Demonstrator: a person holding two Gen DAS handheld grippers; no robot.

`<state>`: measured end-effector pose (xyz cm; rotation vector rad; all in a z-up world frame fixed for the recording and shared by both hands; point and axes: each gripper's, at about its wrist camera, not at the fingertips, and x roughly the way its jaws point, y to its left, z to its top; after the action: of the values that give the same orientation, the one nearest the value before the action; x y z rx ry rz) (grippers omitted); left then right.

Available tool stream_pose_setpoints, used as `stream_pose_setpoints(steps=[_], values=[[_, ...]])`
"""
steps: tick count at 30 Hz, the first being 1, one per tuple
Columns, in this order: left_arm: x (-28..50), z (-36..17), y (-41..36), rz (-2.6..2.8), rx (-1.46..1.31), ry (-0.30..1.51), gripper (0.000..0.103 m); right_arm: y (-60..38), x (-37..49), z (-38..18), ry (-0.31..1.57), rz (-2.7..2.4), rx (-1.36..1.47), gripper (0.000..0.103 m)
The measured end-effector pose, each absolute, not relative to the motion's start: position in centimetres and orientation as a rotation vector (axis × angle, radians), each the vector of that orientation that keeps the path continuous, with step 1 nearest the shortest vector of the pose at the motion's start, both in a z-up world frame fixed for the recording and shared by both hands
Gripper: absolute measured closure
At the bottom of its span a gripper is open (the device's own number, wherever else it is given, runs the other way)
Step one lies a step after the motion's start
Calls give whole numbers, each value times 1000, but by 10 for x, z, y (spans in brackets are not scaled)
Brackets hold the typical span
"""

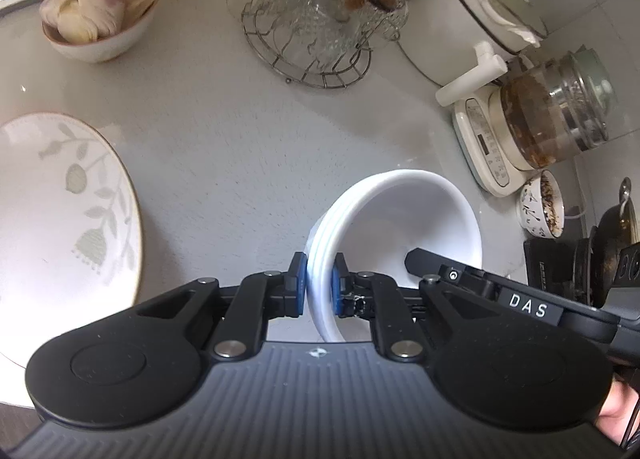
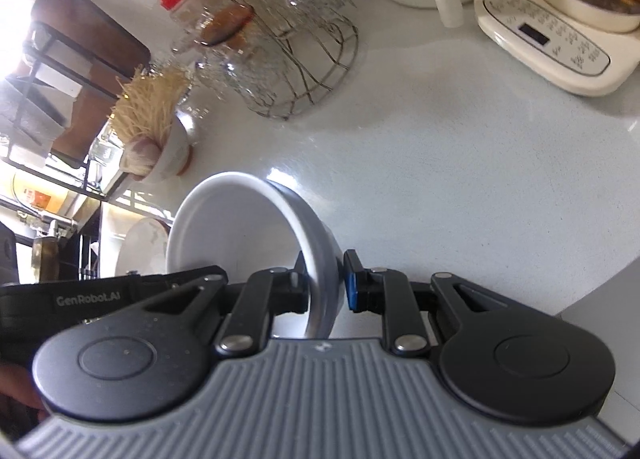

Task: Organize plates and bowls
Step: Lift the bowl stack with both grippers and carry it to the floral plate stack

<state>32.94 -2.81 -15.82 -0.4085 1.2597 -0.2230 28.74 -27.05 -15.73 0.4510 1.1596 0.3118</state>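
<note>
**Both claws on the bowls, plate off to the left**

My left claw (image 1: 320, 283) is clamped on the rim of the white bowls (image 1: 400, 219); in the left wrist view I count about 3 nested rims between the blue pads (image 1: 299, 279), 1 pad outside the wall and 1 inside. The stack is tilted, its mouth turned toward the right of that frame, and it sits at lower centre, directly ahead of my fingers.

My right claw (image 2: 324, 279) straddles the opposite rim of the same bowls (image 2: 240, 227). The left finger touches the inner wall, but a sliver of gap shows at the right blue pad (image 2: 354, 291), so I judge it not fully clamped.

The relation that matters: the flowered plate (image 1: 60, 199) lies flat at the left edge of the left wrist view, well apart from the bowls across bare counter (image 1: 240, 147). My left hand is the nearer one to it. If the bowls belong on that plate, I judge the carry goes leftward, levelling the stack first.
</note>
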Motion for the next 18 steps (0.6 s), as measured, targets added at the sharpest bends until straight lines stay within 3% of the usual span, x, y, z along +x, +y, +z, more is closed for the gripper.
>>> stream_pose_setpoints(steps=[18], values=[[303,-82,45,-219,-449,1105,87,-206,274,-90,1032,372,422,83]])
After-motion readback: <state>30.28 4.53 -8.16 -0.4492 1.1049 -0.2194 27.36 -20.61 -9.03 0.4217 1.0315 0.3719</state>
